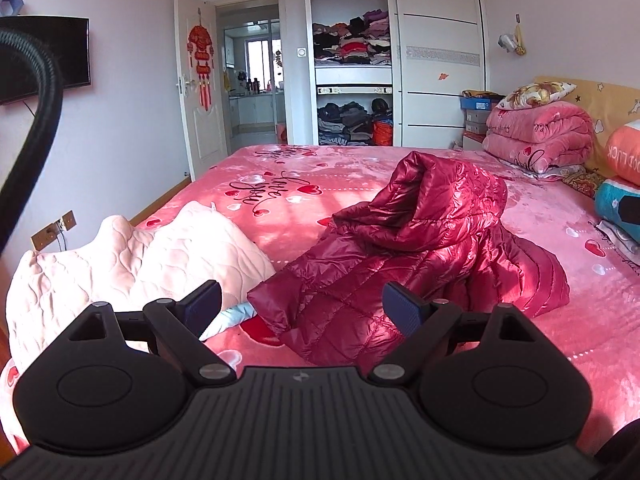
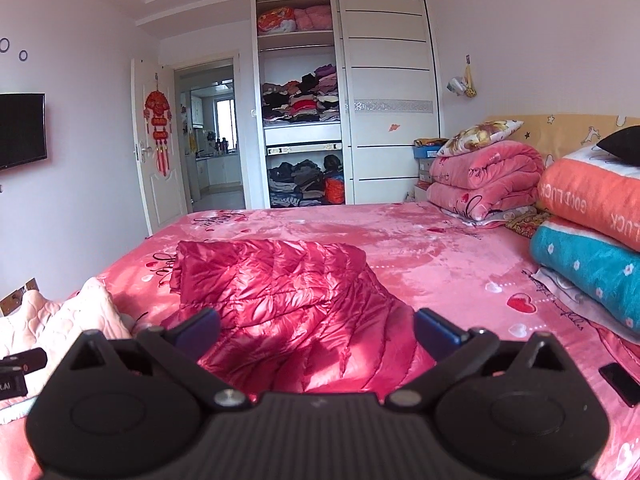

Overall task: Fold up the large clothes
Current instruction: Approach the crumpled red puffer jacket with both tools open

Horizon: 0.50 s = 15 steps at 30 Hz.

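My left claw and right claw both hang spread wide and empty over the near edge of the bed. The red jacket lies crumpled just ahead of them, hood humped up, beside a pale quilted garment. I judge the jacket light, puffy and slick — shiny shell, springy fill. Best pinched at a hem corner or shoulder seam, where the layers are thin enough to bite.

The pink bed has lots of bare room behind the red jacket — a pale quilt blocks the left, stacked blankets the right.
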Available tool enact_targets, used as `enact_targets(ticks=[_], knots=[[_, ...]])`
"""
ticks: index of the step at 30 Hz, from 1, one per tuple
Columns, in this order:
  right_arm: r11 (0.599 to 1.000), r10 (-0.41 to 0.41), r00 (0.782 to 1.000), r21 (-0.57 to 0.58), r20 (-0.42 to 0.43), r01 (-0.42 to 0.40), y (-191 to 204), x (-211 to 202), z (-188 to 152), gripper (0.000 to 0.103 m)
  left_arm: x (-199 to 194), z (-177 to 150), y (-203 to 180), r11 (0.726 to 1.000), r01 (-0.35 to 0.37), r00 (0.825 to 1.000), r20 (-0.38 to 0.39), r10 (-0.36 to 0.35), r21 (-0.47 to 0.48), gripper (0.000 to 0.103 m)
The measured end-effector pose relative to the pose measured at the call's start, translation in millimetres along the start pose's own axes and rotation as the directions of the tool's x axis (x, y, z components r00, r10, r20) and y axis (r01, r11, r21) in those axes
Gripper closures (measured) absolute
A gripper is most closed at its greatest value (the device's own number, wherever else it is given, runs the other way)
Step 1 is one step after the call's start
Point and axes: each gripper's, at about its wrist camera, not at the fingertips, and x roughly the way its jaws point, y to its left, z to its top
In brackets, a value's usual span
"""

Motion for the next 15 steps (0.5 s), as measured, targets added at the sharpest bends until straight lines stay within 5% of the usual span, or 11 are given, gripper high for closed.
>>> enact_targets(ticks=[6,15], knots=[[0.999,-0.039,0.999,0.029,-0.005,0.039,-6,22,-33,0.001,20,-9,0,0.998,0.056,0.998,-0.029,-0.057,-0.015,0.000],[0.992,-0.103,0.975,0.048,-0.198,0.115,-43,85,-108,0.001,69,-14,-16,0.978,0.210,0.978,-0.014,-0.210,-0.003,0.000]])
